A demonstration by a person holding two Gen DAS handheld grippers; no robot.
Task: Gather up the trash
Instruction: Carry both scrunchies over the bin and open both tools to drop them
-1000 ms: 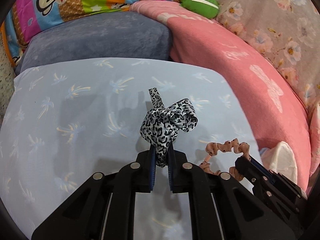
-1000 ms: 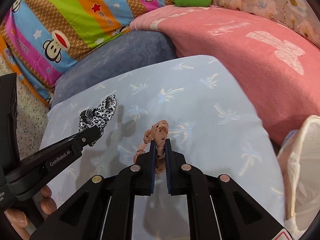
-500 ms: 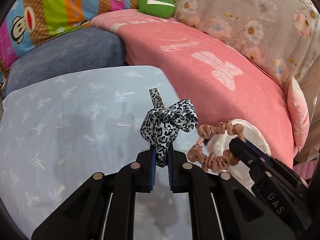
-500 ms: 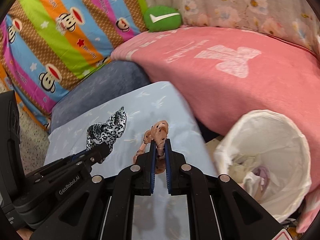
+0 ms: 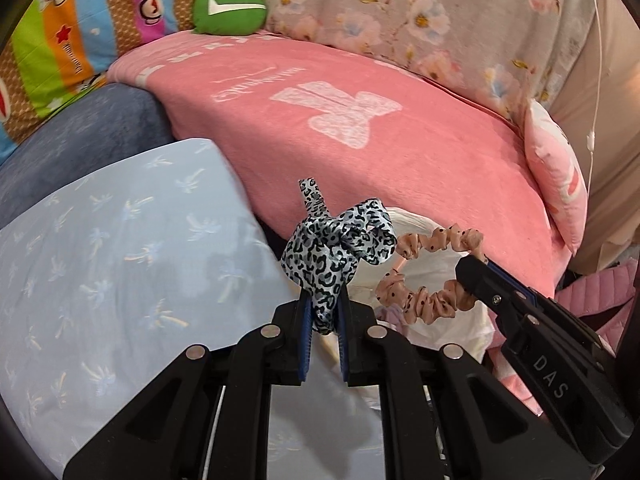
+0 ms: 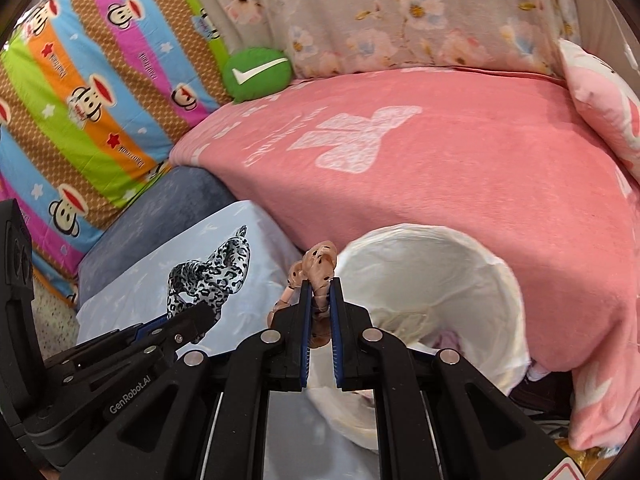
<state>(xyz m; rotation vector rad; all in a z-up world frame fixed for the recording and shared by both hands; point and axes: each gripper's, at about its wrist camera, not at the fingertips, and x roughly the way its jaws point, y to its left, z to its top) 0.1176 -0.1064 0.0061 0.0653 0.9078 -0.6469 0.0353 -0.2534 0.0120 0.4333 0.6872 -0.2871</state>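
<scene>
My left gripper (image 5: 323,308) is shut on a black-and-white leopard-print ribbon (image 5: 336,248) and holds it in the air near the right edge of the pale blue cushion (image 5: 120,264). The ribbon also shows in the right wrist view (image 6: 212,272). My right gripper (image 6: 319,292) is shut on a peach dotted scrunchie (image 6: 318,266), held over the near left rim of the white-lined trash bin (image 6: 432,276). From the left wrist view the scrunchie (image 5: 428,276) hangs over the bin (image 5: 416,264), with the right gripper (image 5: 476,272) at its side.
A pink blanket (image 6: 440,160) covers the bed behind the bin. A grey-blue cushion (image 6: 168,208), a striped monkey-print pillow (image 6: 92,92) and a green round cushion (image 6: 256,74) lie at the back left. The bin holds some trash (image 6: 448,340).
Both grippers have moved right with their items, off the blue cushion toward the bin. The bin has come fully into the right wrist view and lies under the scrunchie.
</scene>
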